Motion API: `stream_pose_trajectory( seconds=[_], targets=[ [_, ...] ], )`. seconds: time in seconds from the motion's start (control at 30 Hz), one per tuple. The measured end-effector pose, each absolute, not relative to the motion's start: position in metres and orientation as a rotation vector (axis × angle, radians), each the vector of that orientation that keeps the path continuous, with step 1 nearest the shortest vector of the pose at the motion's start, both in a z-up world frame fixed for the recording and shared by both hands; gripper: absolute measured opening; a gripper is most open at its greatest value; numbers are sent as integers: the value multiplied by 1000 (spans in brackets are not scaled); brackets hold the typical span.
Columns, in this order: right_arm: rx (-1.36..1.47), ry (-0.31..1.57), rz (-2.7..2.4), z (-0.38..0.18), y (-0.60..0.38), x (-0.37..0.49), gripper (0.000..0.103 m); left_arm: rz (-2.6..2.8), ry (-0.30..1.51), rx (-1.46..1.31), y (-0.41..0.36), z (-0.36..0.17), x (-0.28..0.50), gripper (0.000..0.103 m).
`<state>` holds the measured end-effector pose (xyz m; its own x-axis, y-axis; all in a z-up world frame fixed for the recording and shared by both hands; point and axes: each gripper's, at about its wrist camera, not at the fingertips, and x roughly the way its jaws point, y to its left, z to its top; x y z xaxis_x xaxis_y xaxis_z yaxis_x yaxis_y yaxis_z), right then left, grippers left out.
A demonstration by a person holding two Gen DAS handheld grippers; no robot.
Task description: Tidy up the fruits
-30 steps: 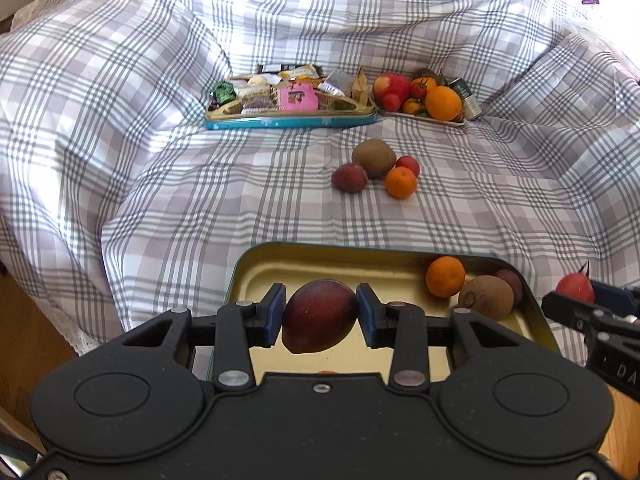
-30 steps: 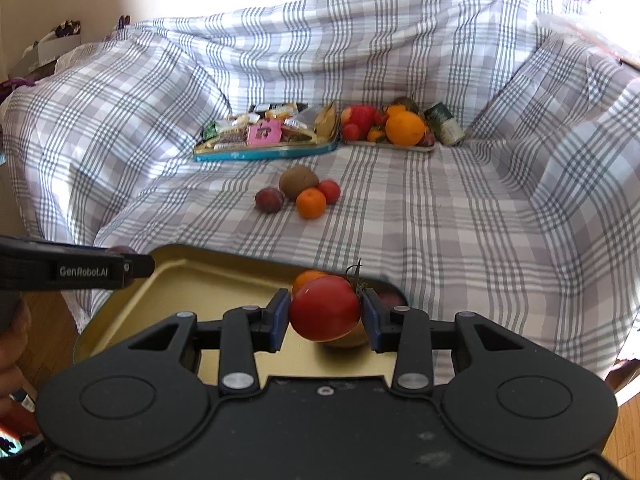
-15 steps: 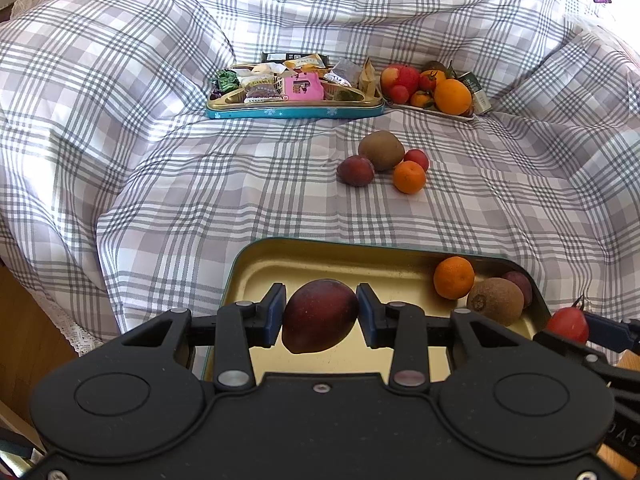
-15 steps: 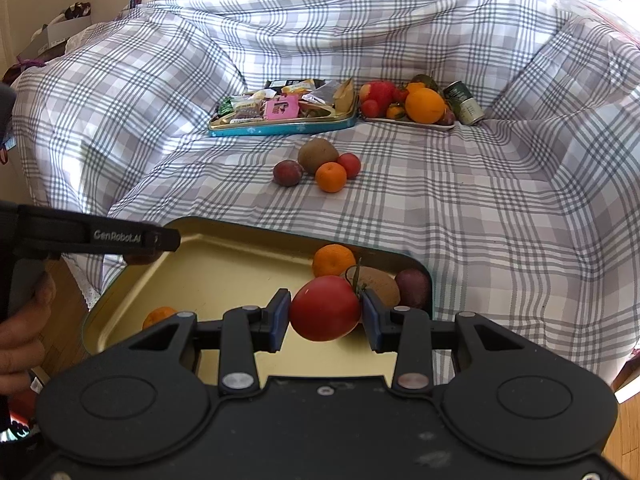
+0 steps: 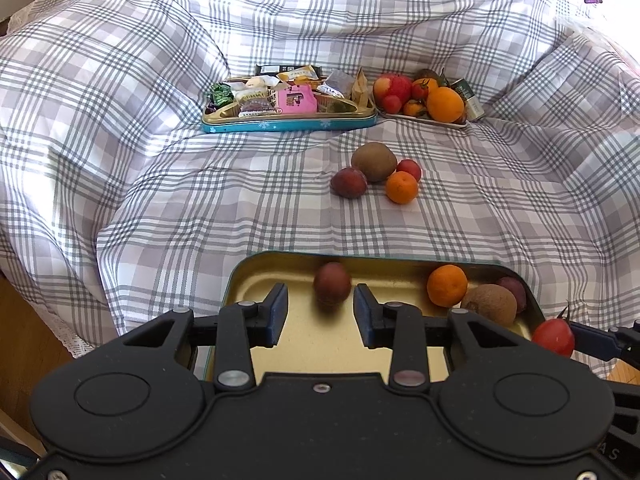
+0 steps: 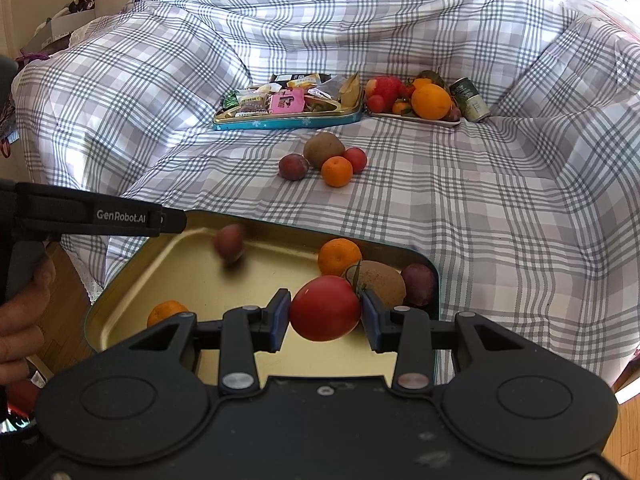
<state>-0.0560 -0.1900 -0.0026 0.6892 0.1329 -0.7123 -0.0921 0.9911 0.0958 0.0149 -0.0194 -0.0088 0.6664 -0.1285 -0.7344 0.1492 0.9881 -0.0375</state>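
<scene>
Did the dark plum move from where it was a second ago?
Yes. The dark plum has left the left gripper, whose fingers now stand apart, and sits blurred farther off, near the far rim of the gold tray.

Your right gripper point(image 6: 325, 314) was matte black plastic. It had two blue-padded jaws on slim black arms, with a small silver rivet just behind each jaw and a larger one further back. Behind those sat a broad housing with a shallow round disc on either side and one small central screw.
</scene>
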Motion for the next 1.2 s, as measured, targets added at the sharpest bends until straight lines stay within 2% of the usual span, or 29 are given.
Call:
stream_pose_trajectory(
  seconds=[1.2],
  targets=[
    [62, 805, 122, -3, -189, -57, 41, -153, 867, 54, -23, -14, 8, 45]
  ],
)
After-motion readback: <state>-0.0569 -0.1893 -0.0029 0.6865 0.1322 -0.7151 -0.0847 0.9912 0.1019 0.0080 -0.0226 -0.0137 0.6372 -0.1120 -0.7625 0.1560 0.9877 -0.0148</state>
